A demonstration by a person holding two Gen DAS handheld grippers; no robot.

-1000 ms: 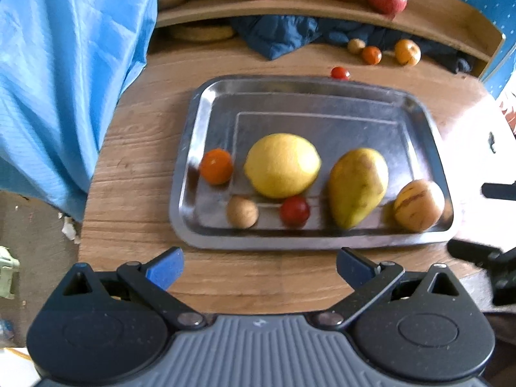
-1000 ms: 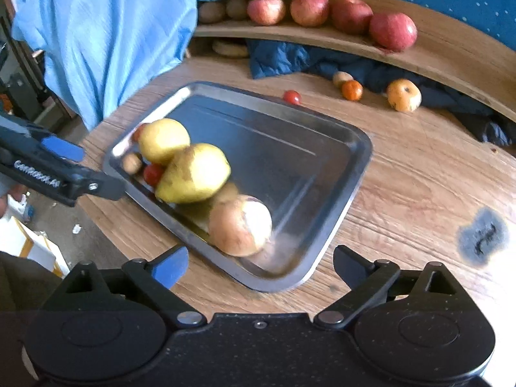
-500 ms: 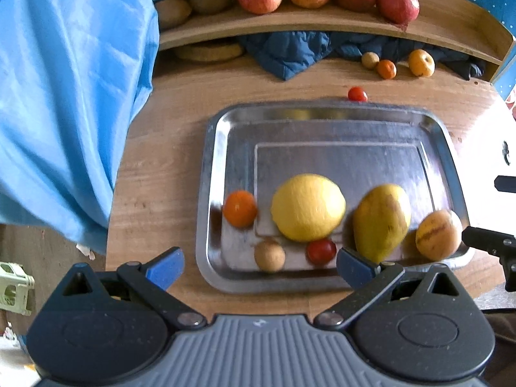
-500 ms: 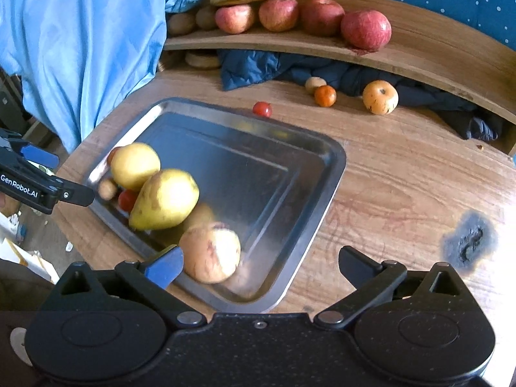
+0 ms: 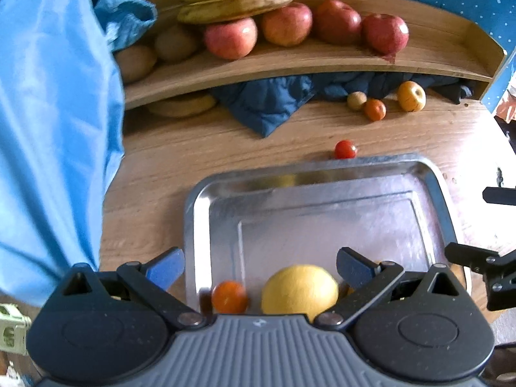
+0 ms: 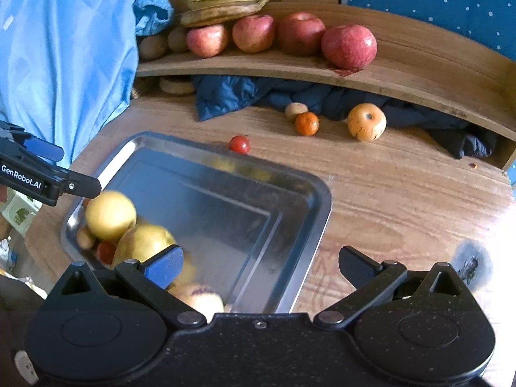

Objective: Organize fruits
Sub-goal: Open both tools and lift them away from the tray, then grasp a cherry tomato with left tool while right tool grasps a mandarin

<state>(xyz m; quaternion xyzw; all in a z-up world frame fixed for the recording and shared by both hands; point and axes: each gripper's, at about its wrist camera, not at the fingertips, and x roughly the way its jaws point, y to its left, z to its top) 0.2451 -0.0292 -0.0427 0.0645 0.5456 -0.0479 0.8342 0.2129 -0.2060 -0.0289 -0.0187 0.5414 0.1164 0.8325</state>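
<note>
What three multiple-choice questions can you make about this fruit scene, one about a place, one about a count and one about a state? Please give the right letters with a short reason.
1. Where is the loose cherry tomato?
A. on the table just beyond the tray's far rim
B. on the shelf
C. inside the tray

2. How many red apples are on the shelf?
A. two
B. four
C. six

3. How is the right gripper?
A. shut on a pear
B. shut on nothing
C. open, holding nothing

Answers:
1 A: it sits on the wood beside the metal tray.
2 B: four apples stand in a row beside the bananas.
3 C: its fingers are spread apart with nothing gripped.
</note>
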